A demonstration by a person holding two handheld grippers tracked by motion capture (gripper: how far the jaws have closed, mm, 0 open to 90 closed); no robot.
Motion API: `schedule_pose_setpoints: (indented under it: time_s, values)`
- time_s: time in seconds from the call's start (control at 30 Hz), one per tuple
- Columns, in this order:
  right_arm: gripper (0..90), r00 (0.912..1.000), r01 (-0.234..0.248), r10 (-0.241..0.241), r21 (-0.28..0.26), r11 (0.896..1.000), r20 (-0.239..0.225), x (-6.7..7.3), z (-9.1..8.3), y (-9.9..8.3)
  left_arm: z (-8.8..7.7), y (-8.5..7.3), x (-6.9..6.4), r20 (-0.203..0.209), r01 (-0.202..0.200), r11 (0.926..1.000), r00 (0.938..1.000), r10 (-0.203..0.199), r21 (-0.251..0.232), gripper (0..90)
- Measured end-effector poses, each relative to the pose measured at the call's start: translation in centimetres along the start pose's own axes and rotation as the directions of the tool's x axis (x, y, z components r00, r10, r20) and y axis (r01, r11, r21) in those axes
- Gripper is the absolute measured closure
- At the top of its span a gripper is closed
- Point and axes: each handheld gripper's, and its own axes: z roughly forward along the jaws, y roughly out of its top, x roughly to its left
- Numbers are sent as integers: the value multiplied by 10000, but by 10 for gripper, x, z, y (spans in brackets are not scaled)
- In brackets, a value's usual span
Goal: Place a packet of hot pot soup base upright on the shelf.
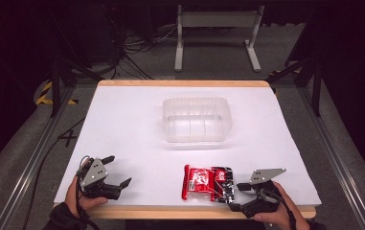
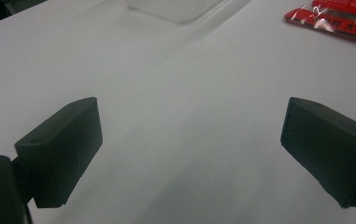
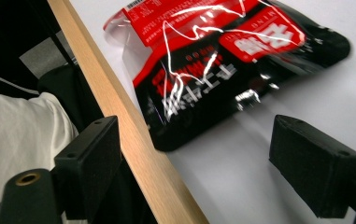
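A red and black snack packet (image 1: 207,183) lies flat near the table's front edge, right of centre. A clear plastic tub (image 1: 197,119) stands in the middle of the white table. My right gripper (image 1: 237,196) is open just right of the packet, one jaw over the wooden edge; in the right gripper view the packet (image 3: 222,60) lies just ahead of the spread jaws. My left gripper (image 1: 119,171) is open at the front left, over bare table. In the left gripper view the packet's red corner (image 2: 334,18) shows at the top right and the tub (image 2: 175,8) at the top.
The table (image 1: 122,124) has a wooden front edge (image 3: 119,116), with a person's white shirt (image 3: 21,135) beyond it. Metal frame rails (image 1: 27,163) run along both sides. Cables and a stand's legs (image 1: 216,28) lie on the floor behind.
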Motion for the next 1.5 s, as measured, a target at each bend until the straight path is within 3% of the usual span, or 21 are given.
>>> schedule_pose_setpoints:
  time_s: [0.13, 0.33, 0.4, 0.57, 0.67, 0.7, 0.73, 0.77, 0.87, 1.0, 1.13, 1.43, 1.5]
  values:
    - [161, 9994, -185, 184, -24, 9998, -289, 0, 10, 7, 1, 0, 0, 13, -8, 10000, 10000, 8, 22, 62]
    - [146, 9990, -391, 388, -137, 9991, -214, 0, 22, 20, 0, 0, 0, 47, -24, 10000, 10000, 24, 39, 62]
    - [144, 9962, -618, 591, -412, 9972, -636, 0, 23, 25, 1, 0, 1, 43, 18, 10000, 10000, -18, 35, 62]
    - [170, 9949, -865, 821, -753, 9934, -587, -3, 29, 33, 1, 0, 0, 70, 8, 10000, 10000, -8, 79, 62]
    - [298, 9967, -753, 718, -1019, 9919, -373, -4, 35, 40, 2, 0, 0, 74, -20, 10000, 10000, 19, 90, 62]
    - [298, 9967, -753, 718, -1019, 9919, -373, -4, 35, 40, 2, 0, 0, 77, -10, 10000, 10000, 9, 99, 62]
    - [406, 9967, -771, 737, -1089, 9911, -347, -5, 38, 43, 2, 0, 0, 82, -21, 9999, 10000, 20, 116, 62]
    - [406, 9967, -771, 737, -1089, 9911, -347, -5, 38, 43, 2, 0, 0, 82, -21, 9999, 10000, 20, 116, 62]
    - [642, 9965, -814, 784, -1320, 9879, -281, -6, 42, 47, 2, -1, 0, 97, -17, 9999, 10000, 15, 127, 62]
    - [819, 9968, -787, 755, -1614, 9838, -259, -8, 41, 48, 2, -1, 1, 111, -27, 9999, 9999, 26, 147, 62]
    - [899, 9988, -422, 371, -1873, 9814, -308, -4, 37, 48, 2, -1, 1, 101, 2, 9999, 9999, -3, 155, 62]
    - [900, 9974, 610, -692, -2873, 9559, -182, 13, 9, 57, 1, -1, 1, 131, 29, 9999, 9999, -30, 101, 62]
    - [900, 9972, 671, -742, -2907, 9544, -132, 14, 7, 57, 1, -1, 1, 137, 33, 9999, 9999, -34, 95, 63]
